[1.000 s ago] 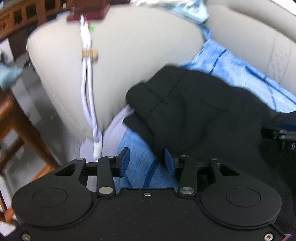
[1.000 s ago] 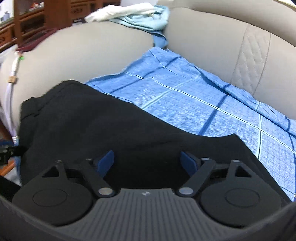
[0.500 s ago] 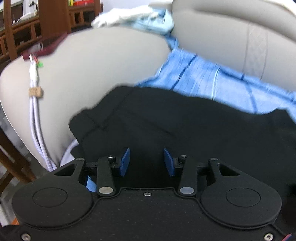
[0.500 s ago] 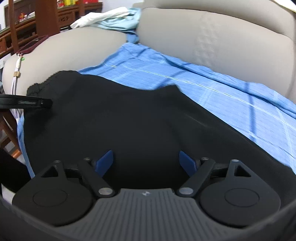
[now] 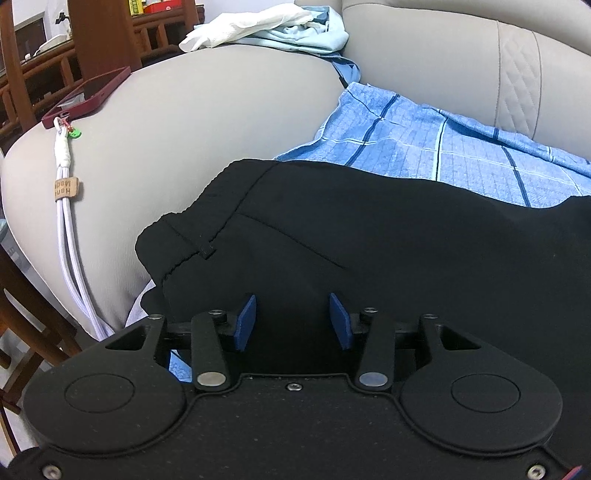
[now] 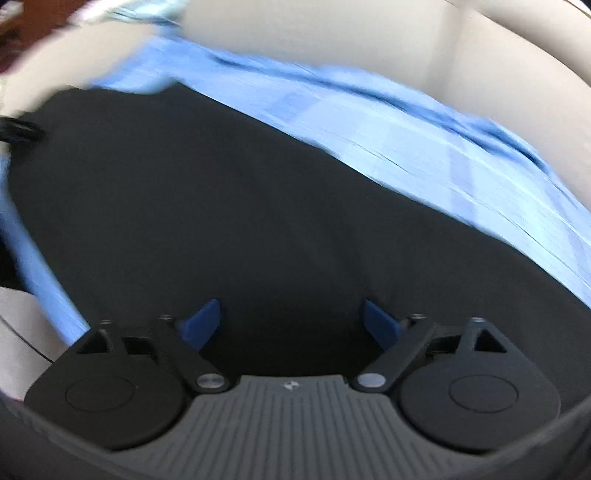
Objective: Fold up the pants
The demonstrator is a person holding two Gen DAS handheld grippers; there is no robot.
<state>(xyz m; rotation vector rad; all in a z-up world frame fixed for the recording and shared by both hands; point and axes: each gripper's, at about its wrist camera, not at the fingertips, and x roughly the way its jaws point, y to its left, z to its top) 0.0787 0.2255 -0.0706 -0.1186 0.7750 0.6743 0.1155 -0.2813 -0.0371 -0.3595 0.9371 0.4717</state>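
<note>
Black pants [image 5: 369, 236] lie spread across a blue checked sheet [image 5: 443, 155] on the seat of a beige sofa [image 5: 207, 122], waistband end toward the armrest at about ten o'clock in my left wrist view. The sheet gives me a flat, clean bed to fold on, and the dark cloth shows plainly against it.

I hold the left gripper [image 5: 291, 321] low over the near edge of the pants, jaws parted with nothing between the blue pads. From here I judge it placed for a pinch near the waistband corner. The right gripper [image 6: 291, 325] hangs over the middle of the same garment with its jaws spread wider, also empty. That view is smeared, so I cannot make out seams or hems there.

A maroon phone [image 5: 86, 98] rests on the armrest at eleven o'clock, its white cable [image 5: 72, 236] trailing down the side, well apart from the pants. A pale blue garment [image 5: 303, 35] and a white cloth [image 5: 243, 26] are heaped at twelve o'clock behind the armrest. As I read it, no fold is made yet.
</note>
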